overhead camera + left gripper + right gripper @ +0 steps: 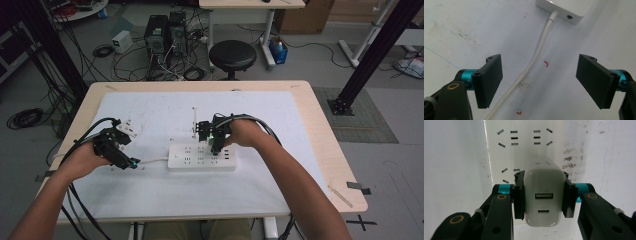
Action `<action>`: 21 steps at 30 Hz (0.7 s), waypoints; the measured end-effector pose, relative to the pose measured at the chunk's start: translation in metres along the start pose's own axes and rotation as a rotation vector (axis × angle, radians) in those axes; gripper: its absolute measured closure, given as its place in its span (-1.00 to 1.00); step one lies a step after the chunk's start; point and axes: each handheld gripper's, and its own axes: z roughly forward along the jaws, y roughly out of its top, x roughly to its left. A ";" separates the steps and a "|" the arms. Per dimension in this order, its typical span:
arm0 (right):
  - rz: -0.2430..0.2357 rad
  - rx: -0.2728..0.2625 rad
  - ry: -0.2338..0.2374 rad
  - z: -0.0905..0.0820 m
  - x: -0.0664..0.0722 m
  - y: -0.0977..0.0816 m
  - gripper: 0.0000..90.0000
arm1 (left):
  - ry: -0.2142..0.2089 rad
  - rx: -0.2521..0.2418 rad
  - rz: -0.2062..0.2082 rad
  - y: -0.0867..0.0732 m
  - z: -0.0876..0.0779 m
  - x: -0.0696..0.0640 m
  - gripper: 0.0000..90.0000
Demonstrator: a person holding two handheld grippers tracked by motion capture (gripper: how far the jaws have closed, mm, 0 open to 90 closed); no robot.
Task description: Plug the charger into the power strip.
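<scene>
On white sheet [150,185], power strip [187,157]; wooden table [327,150] beneath.

Right gripper [543,195]: both black fingers [518,197] clamped against the two sides of a white charger [543,202]. Charger face toward the camera carries two ports, one above the other. Beyond the charger lies a white power strip [524,150] with rows of slotted sockets, on a white worktop [454,165]. Dark specks mark the worktop at right.
</scene>
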 end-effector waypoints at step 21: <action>0.026 0.046 0.002 0.008 0.000 0.007 0.38 | -0.014 -0.023 -0.018 -0.005 0.007 0.000 -0.52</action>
